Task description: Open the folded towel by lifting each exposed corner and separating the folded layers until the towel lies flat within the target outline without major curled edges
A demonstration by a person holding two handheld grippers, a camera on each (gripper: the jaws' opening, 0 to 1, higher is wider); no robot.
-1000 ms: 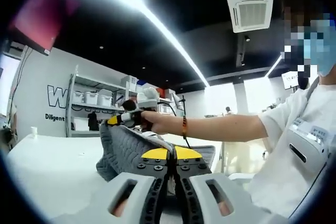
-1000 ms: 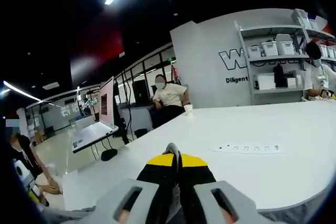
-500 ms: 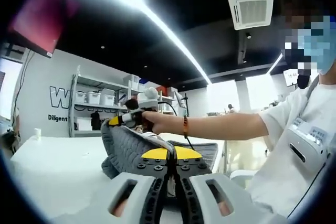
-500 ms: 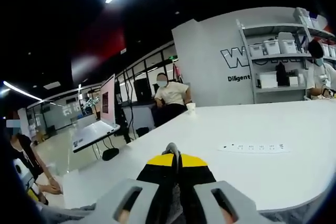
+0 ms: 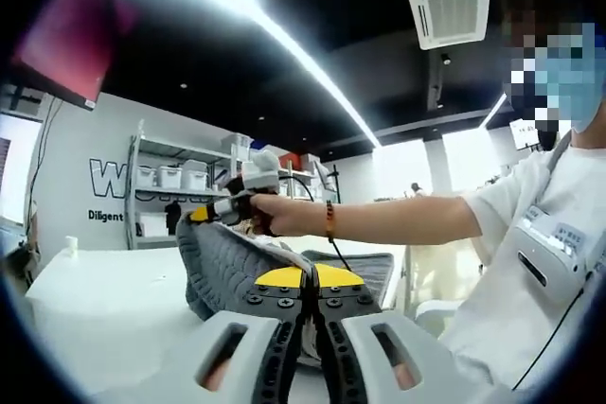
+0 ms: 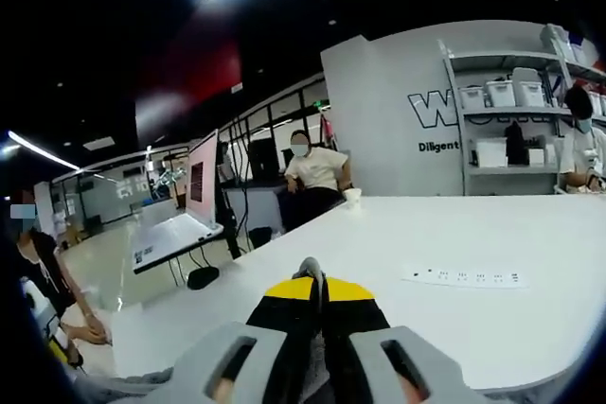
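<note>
— Spreading seems to be the step in hand: the grey towel (image 5: 227, 257) hangs lifted above the white counter (image 5: 104, 300), stretched between the two grippers rather than lying flat.

— And how are the grippers set?

— In the left gripper view, the left gripper (image 5: 304, 283) has its fingers together on a fold of towel, while the right gripper (image 5: 210, 212), held in the person's hand (image 5: 263, 213), pinches a far corner. In the right gripper view, its fingers (image 6: 284, 302) are clamped on a sliver of grey cloth.

— What does the next move call for?

— Probably drawing the corners apart and lowering the cloth; no target outline can be made out.

— The room?

— A long ceiling light (image 5: 284, 54), shelving (image 6: 516, 125) with bins, a seated person (image 6: 312, 177), a power strip (image 6: 462, 277) on the counter.
</note>
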